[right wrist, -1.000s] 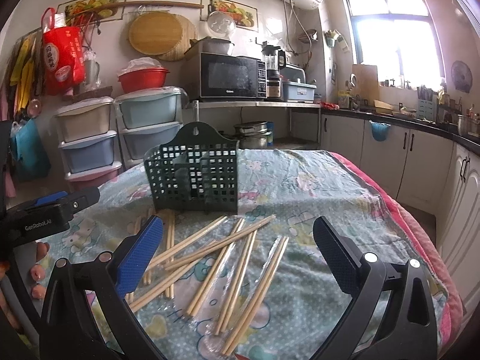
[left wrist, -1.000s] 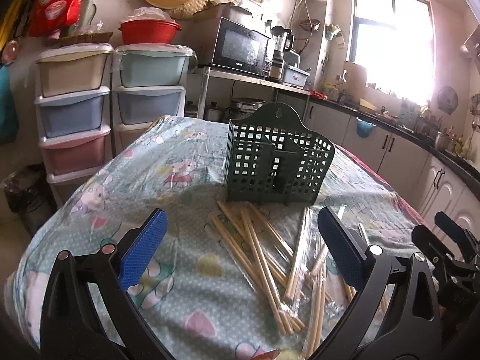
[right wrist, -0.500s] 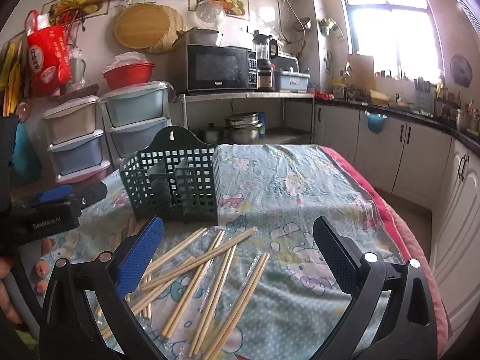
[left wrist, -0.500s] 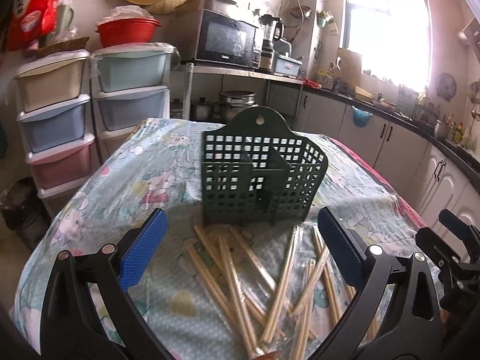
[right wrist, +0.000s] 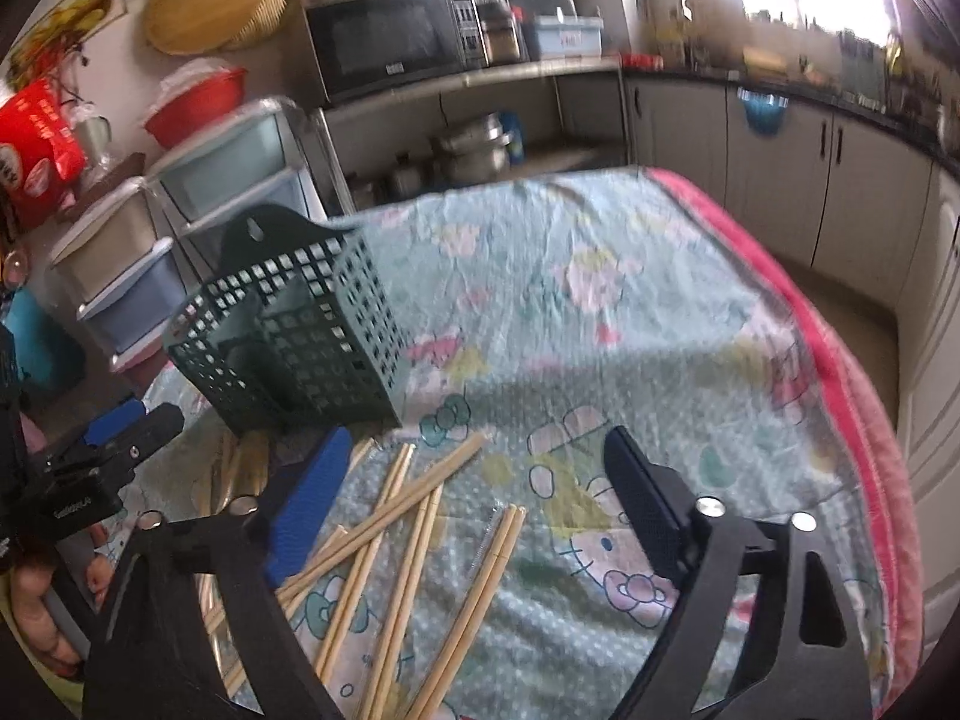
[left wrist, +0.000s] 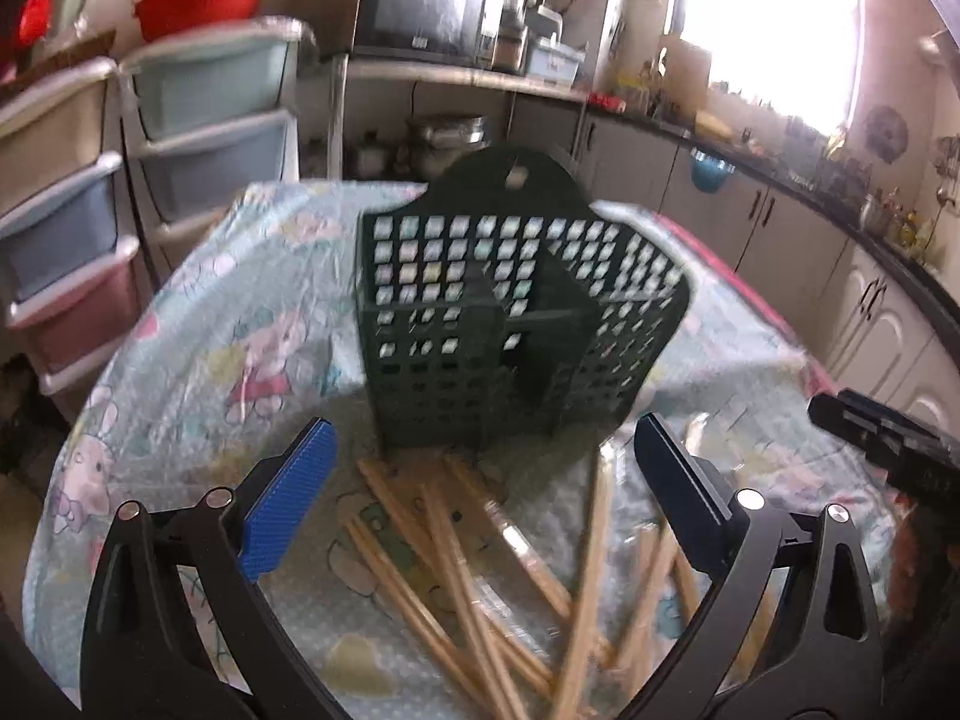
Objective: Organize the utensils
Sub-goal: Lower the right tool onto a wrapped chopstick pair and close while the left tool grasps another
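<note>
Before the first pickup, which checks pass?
1. Left gripper open, nothing held: ok.
2. Right gripper open, nothing held: ok.
3. Dark green perforated plastic utensil basket upright on the table, compartments show nothing inside: ok.
4. Loose wooden chopsticks within the grippers' forward view: ok.
5. Chopsticks separated for a clean single grasp: not ok, they cross and overlap.
6. Clear plastic sleeves around some chopsticks: cannot tell which, the picture is blurred.

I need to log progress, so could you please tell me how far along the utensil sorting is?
Nothing looks done yet: the green basket stands empty on the table. Nothing is in hand either; the left gripper and right gripper both hover with jaws open. Left to do: all the chopsticks still lie scattered on the tablecloth.
</note>
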`<act>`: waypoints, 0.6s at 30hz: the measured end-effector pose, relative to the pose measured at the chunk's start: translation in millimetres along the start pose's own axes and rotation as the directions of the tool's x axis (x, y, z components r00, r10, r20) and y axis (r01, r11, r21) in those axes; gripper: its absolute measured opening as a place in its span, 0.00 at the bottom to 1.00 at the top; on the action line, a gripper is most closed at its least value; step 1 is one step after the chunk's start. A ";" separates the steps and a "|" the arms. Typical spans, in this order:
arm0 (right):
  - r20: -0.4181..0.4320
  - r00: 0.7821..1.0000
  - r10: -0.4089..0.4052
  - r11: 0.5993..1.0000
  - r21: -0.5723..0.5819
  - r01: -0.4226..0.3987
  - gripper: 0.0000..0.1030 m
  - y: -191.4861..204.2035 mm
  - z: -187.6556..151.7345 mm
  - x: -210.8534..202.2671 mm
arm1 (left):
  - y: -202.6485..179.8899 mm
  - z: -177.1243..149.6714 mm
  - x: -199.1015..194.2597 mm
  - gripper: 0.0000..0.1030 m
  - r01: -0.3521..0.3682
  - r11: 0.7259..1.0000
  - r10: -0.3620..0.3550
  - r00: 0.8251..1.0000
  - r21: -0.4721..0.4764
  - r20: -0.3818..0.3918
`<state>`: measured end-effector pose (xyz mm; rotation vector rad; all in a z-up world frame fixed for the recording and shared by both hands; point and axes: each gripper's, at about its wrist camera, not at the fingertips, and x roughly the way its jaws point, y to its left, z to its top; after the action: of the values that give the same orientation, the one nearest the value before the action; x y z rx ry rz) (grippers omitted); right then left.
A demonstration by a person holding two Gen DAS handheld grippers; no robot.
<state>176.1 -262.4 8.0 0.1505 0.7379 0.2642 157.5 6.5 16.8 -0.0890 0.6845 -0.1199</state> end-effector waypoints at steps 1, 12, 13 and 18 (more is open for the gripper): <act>-0.021 1.000 0.017 1.000 0.006 -0.017 0.73 -1.6 0.3 5.2 | 2.7 -1.0 4.3 0.83 0.003 1.000 -0.003 1.000 -0.003 -0.020; -0.162 0.980 0.113 0.994 0.027 -0.110 0.52 -5.3 -1.9 44.9 | 13.1 -15.4 38.2 0.44 0.071 0.997 -0.072 0.980 -0.013 -0.188; -0.175 0.977 0.121 0.993 0.022 -0.119 0.50 -4.8 -1.9 48.2 | 13.1 -15.9 41.3 0.41 0.070 0.997 -0.072 0.978 -0.014 -0.197; -0.215 0.967 0.136 0.990 0.009 -0.138 0.47 -5.9 -1.3 59.7 | 14.6 -19.6 54.1 0.38 0.065 0.998 -0.066 0.970 -0.010 -0.236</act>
<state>218.7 -250.7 -32.7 0.1692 0.9436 0.4192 187.8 12.6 -33.9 -0.1007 0.9198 -0.1952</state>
